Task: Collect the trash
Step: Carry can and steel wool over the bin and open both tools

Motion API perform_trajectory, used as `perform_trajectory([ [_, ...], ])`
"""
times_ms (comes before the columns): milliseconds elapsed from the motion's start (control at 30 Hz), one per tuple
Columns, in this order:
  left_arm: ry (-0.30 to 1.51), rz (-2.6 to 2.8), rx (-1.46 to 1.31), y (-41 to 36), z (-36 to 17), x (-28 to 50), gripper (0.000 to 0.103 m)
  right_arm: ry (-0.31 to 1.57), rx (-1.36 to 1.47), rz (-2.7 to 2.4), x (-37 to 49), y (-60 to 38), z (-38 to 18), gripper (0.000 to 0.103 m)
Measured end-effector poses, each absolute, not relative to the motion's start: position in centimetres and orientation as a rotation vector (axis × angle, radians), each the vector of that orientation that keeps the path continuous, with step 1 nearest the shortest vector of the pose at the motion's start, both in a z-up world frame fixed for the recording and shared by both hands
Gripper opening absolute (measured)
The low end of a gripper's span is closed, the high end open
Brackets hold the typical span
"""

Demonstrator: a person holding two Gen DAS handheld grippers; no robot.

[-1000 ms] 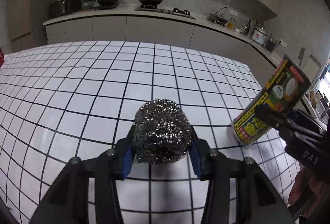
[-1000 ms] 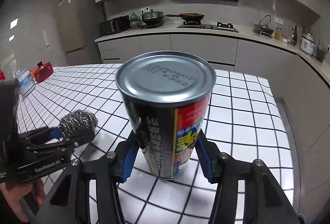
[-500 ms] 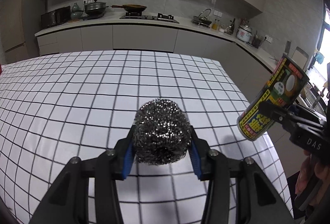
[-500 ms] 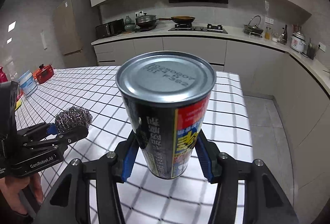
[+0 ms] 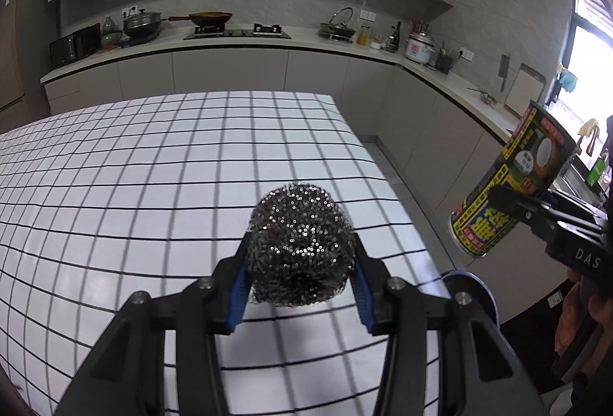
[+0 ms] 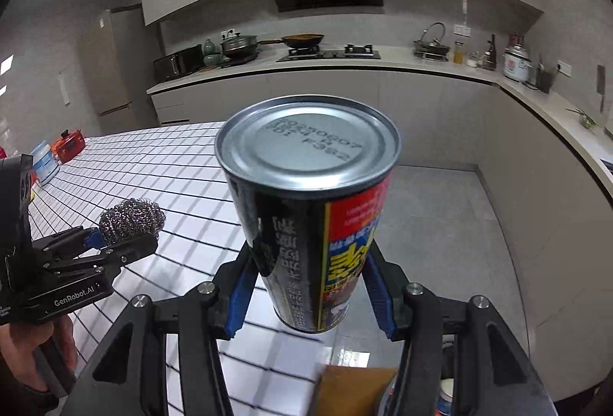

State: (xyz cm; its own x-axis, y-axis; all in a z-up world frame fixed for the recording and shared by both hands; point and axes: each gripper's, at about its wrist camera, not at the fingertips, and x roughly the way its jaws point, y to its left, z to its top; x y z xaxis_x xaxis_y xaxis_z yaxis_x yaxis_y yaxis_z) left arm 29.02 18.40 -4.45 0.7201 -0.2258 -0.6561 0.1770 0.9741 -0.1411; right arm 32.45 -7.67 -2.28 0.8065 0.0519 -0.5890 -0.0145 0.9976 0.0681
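Both grippers shifted toward worktop [image 5: 161, 186] right edge since earlier frame. Left gripper [image 5: 300, 272] fingers clamped on steel scrubber [image 5: 300, 255], above worktop corner. Right gripper [image 6: 308, 291] fingers clamped on can [image 6: 310, 209], past worktop edge, above floor [image 6: 440, 224].

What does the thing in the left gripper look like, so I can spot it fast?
Find the white grid-lined table; above its near right corner the left gripper clamps a steel wool scourer. It is a round, glittering grey wire ball, unlike the printed can beside it.
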Motion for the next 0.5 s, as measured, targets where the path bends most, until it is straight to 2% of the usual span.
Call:
perform_trajectory([
  [500,0.74,-0.326,-0.05,3.3,-4.9,24.0,0.047,0.663,0.088,-0.05,22.4,-24.0,-3.5,0.055],
])
